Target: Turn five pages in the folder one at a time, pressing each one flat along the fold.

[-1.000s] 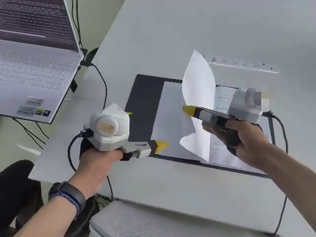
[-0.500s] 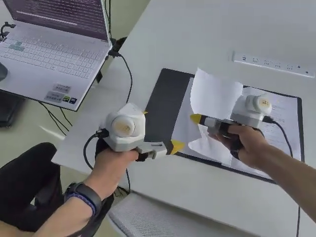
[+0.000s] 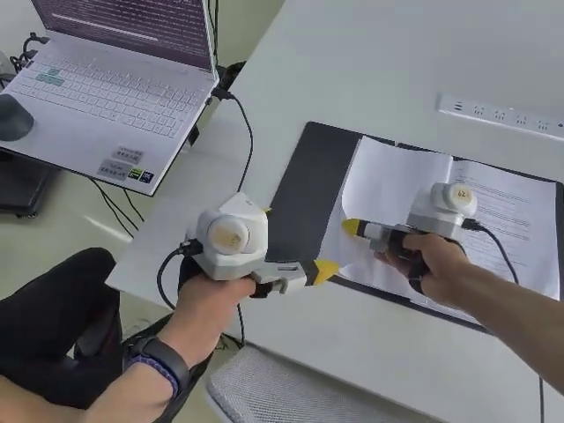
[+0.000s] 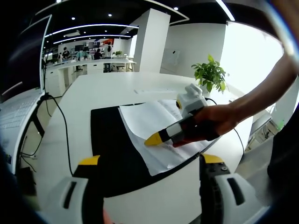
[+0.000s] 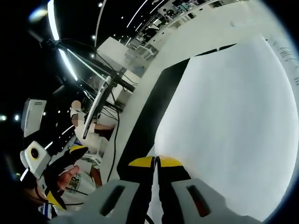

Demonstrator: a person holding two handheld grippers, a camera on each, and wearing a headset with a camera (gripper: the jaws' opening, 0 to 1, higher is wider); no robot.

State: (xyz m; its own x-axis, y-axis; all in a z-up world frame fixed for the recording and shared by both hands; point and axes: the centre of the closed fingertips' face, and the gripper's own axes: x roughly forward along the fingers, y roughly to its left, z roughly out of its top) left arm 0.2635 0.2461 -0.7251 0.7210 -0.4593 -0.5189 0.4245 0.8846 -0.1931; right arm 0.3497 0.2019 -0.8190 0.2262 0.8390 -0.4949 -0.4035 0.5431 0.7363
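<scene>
An open black folder (image 3: 308, 185) lies on the white table, with printed sheets on its right half. My right gripper (image 3: 350, 227) is shut on the edge of a white page (image 3: 388, 189), which slopes low over the folder's left half. From its own view the yellow jaws (image 5: 155, 162) pinch the page (image 5: 224, 116) above the black cover (image 5: 149, 116). The left gripper (image 3: 324, 271) hovers open at the table's front edge, just left of the folder and touching nothing. In its view the open jaws (image 4: 150, 159) frame the right gripper (image 4: 152, 139) and the page (image 4: 145, 116).
An open laptop (image 3: 115, 79) sits on a lower desk at the far left with a mouse (image 3: 13, 115) beside it. Black cables (image 3: 242, 115) hang off the table's left edge. A white power strip (image 3: 502, 117) lies behind the folder. A mesh chair (image 3: 291, 388) is below the front edge.
The right gripper has brought the page down from upright, leftward and low over the folder's left half. The left gripper stays open near the front edge. The head camera has shifted.
</scene>
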